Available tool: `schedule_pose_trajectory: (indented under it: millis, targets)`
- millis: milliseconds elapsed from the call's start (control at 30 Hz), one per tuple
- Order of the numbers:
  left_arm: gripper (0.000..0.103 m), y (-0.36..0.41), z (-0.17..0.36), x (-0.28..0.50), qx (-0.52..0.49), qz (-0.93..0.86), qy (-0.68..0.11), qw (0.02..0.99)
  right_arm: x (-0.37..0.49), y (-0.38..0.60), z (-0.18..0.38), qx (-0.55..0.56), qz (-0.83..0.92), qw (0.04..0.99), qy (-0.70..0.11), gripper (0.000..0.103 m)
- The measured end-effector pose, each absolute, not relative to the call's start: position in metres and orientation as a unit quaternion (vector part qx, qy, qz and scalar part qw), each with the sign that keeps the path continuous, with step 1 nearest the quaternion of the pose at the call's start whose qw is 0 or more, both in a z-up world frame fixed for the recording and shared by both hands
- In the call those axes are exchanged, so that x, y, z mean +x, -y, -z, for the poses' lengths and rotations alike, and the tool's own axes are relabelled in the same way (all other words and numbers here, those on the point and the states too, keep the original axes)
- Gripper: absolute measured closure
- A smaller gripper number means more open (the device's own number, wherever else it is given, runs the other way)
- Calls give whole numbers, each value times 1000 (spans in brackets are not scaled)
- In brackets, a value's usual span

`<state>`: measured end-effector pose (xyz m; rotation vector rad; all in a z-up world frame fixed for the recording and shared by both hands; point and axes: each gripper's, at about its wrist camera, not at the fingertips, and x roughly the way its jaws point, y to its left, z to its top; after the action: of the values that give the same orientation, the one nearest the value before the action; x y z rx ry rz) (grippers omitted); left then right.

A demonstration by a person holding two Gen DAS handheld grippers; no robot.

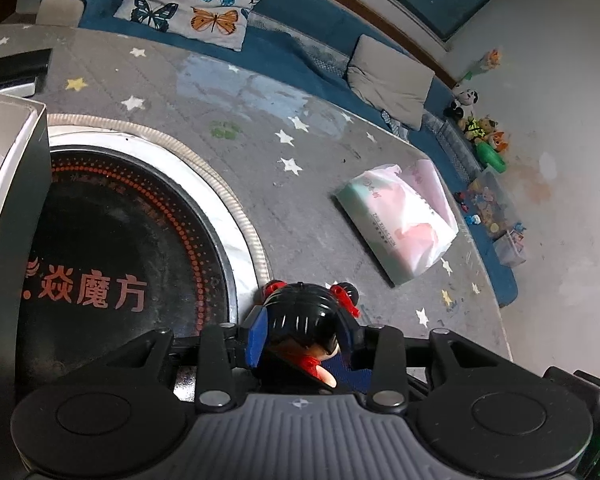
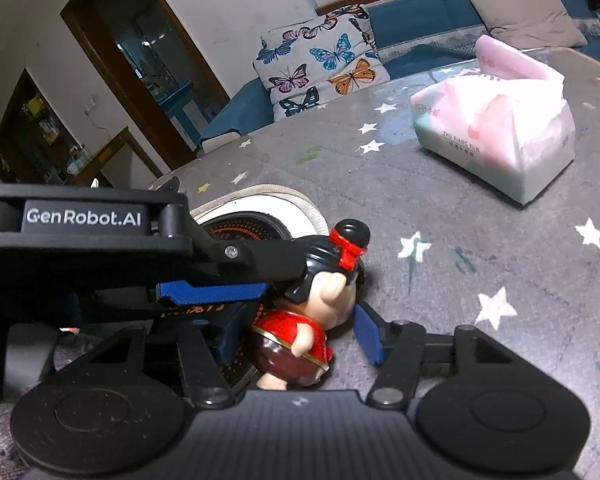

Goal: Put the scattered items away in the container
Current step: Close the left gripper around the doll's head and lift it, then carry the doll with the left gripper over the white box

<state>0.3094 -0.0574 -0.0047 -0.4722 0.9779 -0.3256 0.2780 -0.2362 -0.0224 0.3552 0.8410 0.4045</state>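
A toy figurine [image 1: 305, 322] with black hair, red hair ties and a red outfit is at the edge of the round cooktop. My left gripper [image 1: 302, 338] is shut on the figurine's head, blue pads on both sides. In the right wrist view the figurine [image 2: 320, 300] stands between my right gripper's [image 2: 296, 336] open blue fingers [image 2: 367, 336], which do not press it. The left gripper [image 2: 212, 292] reaches in from the left and clamps the head. A box [image 1: 8, 168] with white walls, possibly the container, stands at the far left.
A grey star-patterned table cover [image 1: 300, 120] with a built-in round black cooktop [image 1: 112, 248]. A pink-green tissue pack [image 1: 404, 220] lies to the right, also seen in the right wrist view [image 2: 496, 132]. Blue sofa with butterfly pillow [image 1: 196, 0] behind; toys [image 1: 480, 128] on the floor.
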Motion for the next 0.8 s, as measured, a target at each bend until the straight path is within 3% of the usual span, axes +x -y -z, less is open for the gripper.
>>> schedule_pose_trajectory:
  millis: [800]
  targets:
    - [60, 53, 10, 317, -244, 158, -467, 835, 298, 258, 36, 248, -205, 854, -409, 51]
